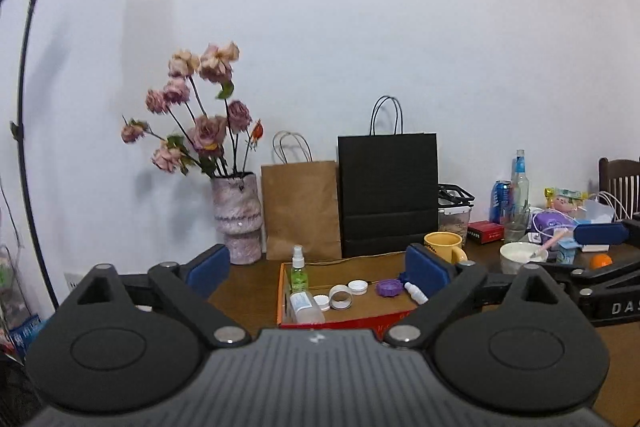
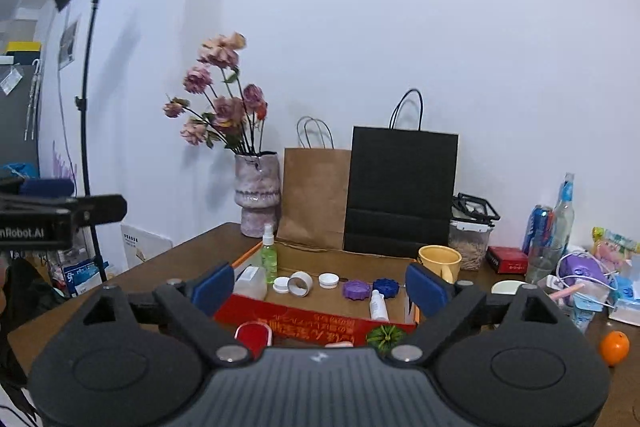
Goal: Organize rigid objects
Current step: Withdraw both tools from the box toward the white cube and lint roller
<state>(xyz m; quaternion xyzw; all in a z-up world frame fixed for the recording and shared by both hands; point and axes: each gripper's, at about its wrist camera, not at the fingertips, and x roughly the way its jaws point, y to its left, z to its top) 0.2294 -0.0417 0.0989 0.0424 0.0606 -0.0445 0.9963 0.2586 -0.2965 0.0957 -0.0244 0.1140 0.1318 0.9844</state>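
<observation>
A shallow cardboard tray with a red front wall [image 1: 340,319] [image 2: 304,319] sits on the wooden table. In it are a green spray bottle [image 1: 298,269] [image 2: 268,254], a clear lying bottle [image 1: 306,307] [image 2: 251,282], white caps [image 1: 357,287] [image 2: 329,280], a tape ring [image 1: 341,297] [image 2: 300,283], a purple lid [image 1: 388,287] [image 2: 354,289], a blue lid [image 2: 385,287] and a small dropper bottle [image 1: 416,293] [image 2: 378,305]. My left gripper [image 1: 318,271] is open and empty, just before the tray. My right gripper [image 2: 320,289] is open and empty too.
A vase of dried roses [image 1: 237,223] [image 2: 258,199], a brown bag [image 1: 302,209] and a black bag [image 2: 400,193] stand at the wall. A yellow mug [image 2: 439,261], bowl [image 1: 522,255], bottles, an orange [image 2: 614,347] and clutter lie right. A red case [image 2: 253,337] and green ball [image 2: 385,337] lie before the tray.
</observation>
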